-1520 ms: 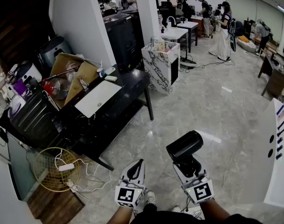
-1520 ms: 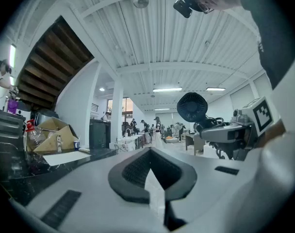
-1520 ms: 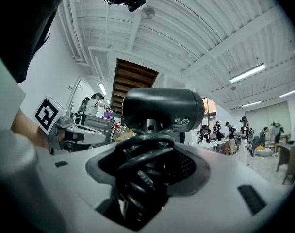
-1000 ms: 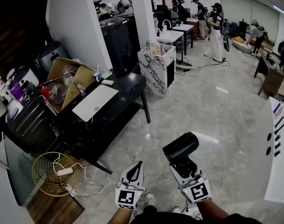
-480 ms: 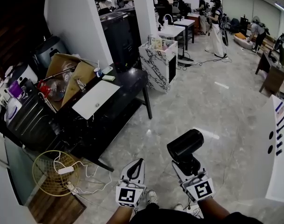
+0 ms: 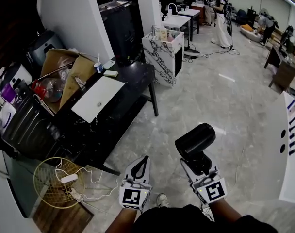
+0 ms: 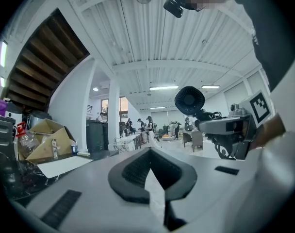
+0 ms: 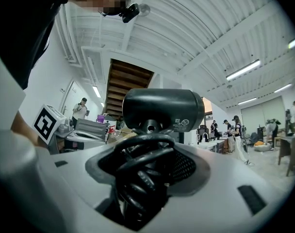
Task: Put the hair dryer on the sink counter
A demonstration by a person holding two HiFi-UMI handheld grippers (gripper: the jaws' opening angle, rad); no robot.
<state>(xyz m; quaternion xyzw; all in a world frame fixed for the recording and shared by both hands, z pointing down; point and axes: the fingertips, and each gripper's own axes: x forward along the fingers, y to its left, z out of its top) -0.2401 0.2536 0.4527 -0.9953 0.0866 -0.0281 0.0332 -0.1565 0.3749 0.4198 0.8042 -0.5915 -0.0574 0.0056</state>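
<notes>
1. Looking down, we see a pale, glossy tiled floor (image 6: 220,96) filling most of the head view and running to the far end of the room, where several people (image 6: 220,13) stand.
2. We find a long black table (image 6: 135,79) at the left, with a flat white board (image 6: 98,98) lying on top of it and an open cardboard box (image 6: 72,69) of clutter at its far left end.
3. We note a marble-patterned cabinet (image 6: 162,57) just past the table's far end, and behind it a white counter (image 6: 179,21) with a faucet.
4. We see a round wire fan guard (image 6: 50,181) lying on the floor by the table's near leg, with white cables around it.
5. We hold the black hair dryer (image 6: 195,139) in the air over the floor, well apart from the white counter. Its barrel lies crosswise above the jaws, and its coiled cord is bunched against the handle.
6. We carry it in the right gripper (image 6: 198,165), whose jaws stand wide and clamp the handle and cord bundle, as the right gripper view shows (image 8: 147,164).
7. We hold the left gripper (image 6: 143,163) beside the right one. Its jaws are pressed together with nothing between them (image 7: 150,171).
</notes>
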